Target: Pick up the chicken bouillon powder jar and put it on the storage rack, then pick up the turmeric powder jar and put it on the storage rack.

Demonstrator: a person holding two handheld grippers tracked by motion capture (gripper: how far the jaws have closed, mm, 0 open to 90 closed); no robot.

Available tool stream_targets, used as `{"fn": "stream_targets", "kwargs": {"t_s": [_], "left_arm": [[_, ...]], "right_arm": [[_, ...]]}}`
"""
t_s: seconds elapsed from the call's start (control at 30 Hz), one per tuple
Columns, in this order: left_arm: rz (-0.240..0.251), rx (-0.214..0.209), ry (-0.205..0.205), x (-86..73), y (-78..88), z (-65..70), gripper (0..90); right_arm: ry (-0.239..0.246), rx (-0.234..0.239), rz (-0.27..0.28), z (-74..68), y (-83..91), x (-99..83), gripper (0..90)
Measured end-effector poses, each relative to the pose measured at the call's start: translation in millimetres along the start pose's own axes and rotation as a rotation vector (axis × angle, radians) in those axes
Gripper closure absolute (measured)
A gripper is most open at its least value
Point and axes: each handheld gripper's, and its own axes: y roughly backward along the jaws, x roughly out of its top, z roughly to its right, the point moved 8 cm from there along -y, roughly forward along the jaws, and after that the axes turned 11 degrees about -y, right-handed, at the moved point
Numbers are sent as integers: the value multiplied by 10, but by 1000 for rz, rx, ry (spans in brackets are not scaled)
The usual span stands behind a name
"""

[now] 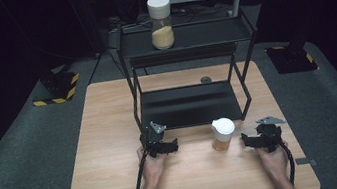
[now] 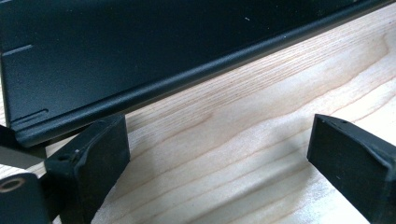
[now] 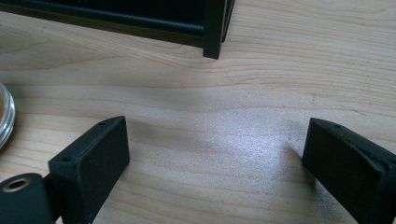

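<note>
A small jar (image 1: 223,134) with a white lid and tan contents stands on the wooden table (image 1: 111,133), just in front of a black metal rack (image 1: 188,104). A taller white-capped jar (image 1: 161,22) sits on the rack's upper shelf. My left gripper (image 1: 159,137) is left of the small jar, close to the rack's lower shelf edge (image 2: 140,56). Its jaws (image 2: 219,140) stand wide open over bare wood. My right gripper (image 1: 258,135) rests right of the small jar, open (image 3: 215,144) and empty. The jar's glass rim (image 3: 4,114) shows at the left of the right gripper view.
The rack's front right leg (image 3: 214,28) stands just beyond my right gripper. A small dark round object (image 1: 205,79) lies on the table behind the lower shelf. Grey carpet (image 1: 25,161) surrounds the table, and there is bare wood left of the rack.
</note>
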Motion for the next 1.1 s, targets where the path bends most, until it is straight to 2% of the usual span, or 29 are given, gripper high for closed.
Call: {"fn": "stream_targets", "kwargs": {"t_s": [0.1,0.63,0.77,0.8,0.83,0.87,0.9,0.93,0.97,1.0,1.03,1.1], "left_arm": [[3,6,-13,-13,0,8,48],[1,9,-13,-12,0,15,47],[2,9,-12,-13,-1,16,47],[2,9,-12,-13,-1,16,47],[2,9,-12,-13,-1,16,47],[2,9,-13,-13,-1,15,47],[2,9,-13,-13,-1,15,47],[2,9,-12,-13,-1,16,47],[2,9,-12,-13,-1,16,46],[2,9,-13,-13,-1,15,47],[2,9,-13,-13,0,15,47],[2,9,-11,-13,-1,16,47]], "right_arm": [[0,1,1,1,-1,-1,66],[-3,0,-3,-5,-10,8,49],[-1,13,-24,2,7,32,50],[4,40,-28,8,27,29,46],[14,42,-27,-6,42,22,46],[46,53,-16,-40,89,-6,46],[46,53,-16,-40,89,-6,46],[82,67,-10,-72,133,-39,47],[82,67,-10,-72,133,-39,47],[110,79,-21,-104,169,-62,47],[110,79,-21,-104,169,-62,47],[126,110,-27,-120,210,-91,47]]}}
